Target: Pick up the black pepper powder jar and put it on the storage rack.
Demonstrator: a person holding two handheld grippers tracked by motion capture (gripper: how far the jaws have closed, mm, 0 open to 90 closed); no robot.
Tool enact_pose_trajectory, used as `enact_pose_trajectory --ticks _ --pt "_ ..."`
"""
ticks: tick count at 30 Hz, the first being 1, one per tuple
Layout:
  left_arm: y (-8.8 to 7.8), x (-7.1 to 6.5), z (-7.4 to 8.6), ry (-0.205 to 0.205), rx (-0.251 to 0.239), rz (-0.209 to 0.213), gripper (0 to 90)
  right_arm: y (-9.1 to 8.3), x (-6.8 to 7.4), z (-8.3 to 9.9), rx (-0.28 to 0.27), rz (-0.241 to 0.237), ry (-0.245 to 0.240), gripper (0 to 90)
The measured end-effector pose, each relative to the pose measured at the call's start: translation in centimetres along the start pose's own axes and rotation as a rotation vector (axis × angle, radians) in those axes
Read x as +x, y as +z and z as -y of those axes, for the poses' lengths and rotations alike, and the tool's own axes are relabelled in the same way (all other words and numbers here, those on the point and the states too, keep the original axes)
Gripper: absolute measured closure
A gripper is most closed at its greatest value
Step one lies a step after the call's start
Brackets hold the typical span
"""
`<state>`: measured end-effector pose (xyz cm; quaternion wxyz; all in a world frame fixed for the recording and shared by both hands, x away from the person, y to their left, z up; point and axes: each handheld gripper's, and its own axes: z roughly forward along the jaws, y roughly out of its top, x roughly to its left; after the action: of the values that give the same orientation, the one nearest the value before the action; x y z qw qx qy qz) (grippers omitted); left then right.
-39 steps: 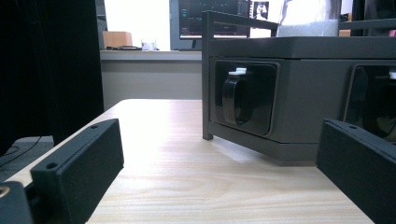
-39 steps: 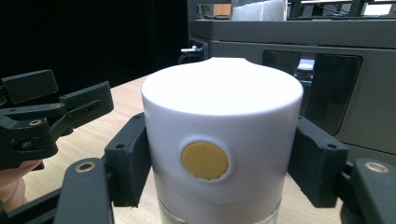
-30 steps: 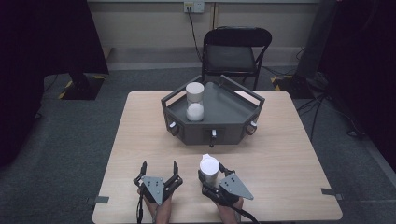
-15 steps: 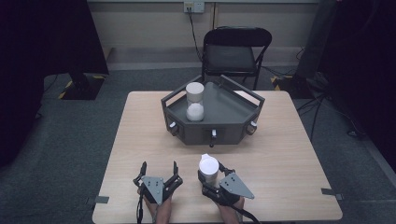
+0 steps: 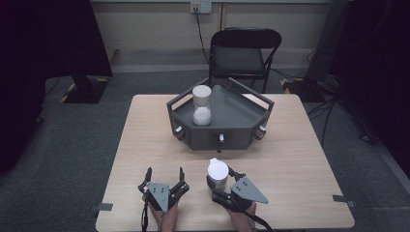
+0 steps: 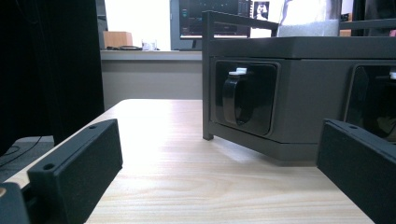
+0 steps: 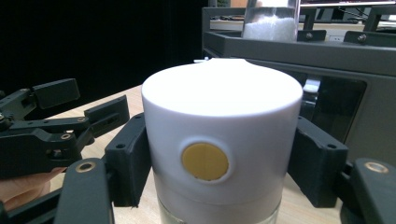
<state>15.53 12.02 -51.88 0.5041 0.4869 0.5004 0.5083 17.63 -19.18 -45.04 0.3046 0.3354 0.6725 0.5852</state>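
Right gripper (image 5: pixel 218 180) clamped on a white-capped jar (image 5: pixel 218 172) near the front edge of the table (image 5: pixel 300 164); left gripper (image 5: pixel 163 178) idle with its jaws apart.

The jar stands upright on the table at about 6 o'clock from the grey tray (image 5: pixel 237 116), well apart from it, with the black jaws pressed against both sides of the cap; in the right gripper view the cap (image 7: pixel 222 126) carries a round yellow dot (image 7: pixel 205 161) facing the camera. The left gripper sits at 9 o'clock from the jar, near it, holding nothing, and points toward the tray's front wall (image 6: pixel 299 93), where a black knob (image 6: pixel 236 100) sits in a recess. On the tray, toward its 10 o'clock corner, stands a second jar (image 5: pixel 201 105), upright, with white powder in its lower half. A chair (image 5: pixel 241 53) stands at 12 o'clock beyond the table.
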Motion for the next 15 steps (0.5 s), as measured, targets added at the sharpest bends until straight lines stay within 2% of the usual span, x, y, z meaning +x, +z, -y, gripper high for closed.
enact_pose_trajectory --ticks 10,15 --pt "0.0 0.0 0.0 0.0 0.001 0.0 0.1 -0.2 -1.2 -1.3 -0.005 -0.042 -0.014 29.3" --pt "0.0 0.0 0.0 0.001 0.001 -0.003 0.1 -0.2 -2.5 -2.5 -0.01 -0.063 -0.017 29.3"
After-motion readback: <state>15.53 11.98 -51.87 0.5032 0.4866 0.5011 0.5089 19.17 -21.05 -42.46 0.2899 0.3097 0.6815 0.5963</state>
